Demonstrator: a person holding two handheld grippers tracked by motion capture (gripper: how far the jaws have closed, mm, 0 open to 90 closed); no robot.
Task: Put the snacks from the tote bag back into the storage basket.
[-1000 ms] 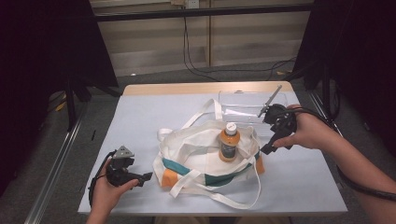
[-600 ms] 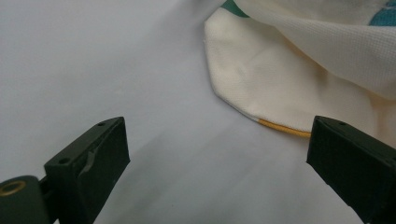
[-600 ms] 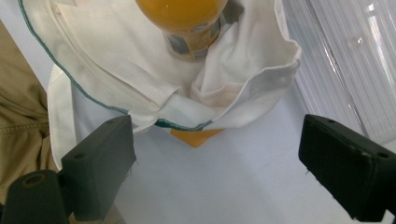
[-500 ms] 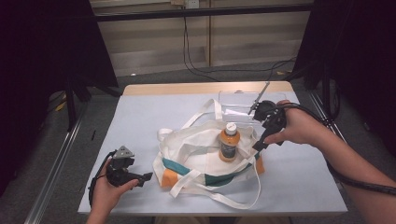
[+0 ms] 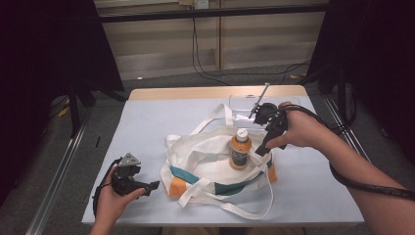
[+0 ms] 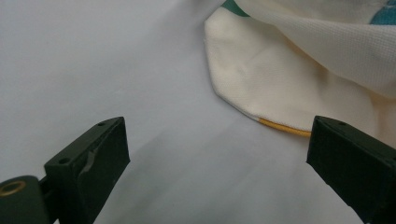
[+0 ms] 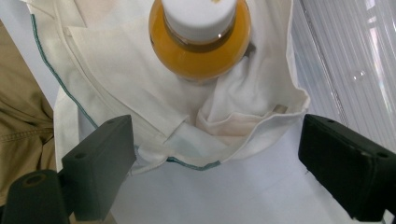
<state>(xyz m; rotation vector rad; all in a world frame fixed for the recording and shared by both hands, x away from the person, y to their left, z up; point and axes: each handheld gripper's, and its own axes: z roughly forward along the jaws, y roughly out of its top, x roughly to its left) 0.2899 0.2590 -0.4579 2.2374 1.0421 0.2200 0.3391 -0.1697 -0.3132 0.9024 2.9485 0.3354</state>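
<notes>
Grippers flank my work: at eight o'clock my left gripper point(image 5: 155, 185) rests wide open, empty, just beside the cream tote bag point(image 5: 205, 161). Centre-table, the orange bottle point(image 5: 240, 150) stands upright inside it. At two o'clock my right gripper point(image 5: 261, 149) hovers beside the bottle, jaws spread, gripping nothing.
</notes>
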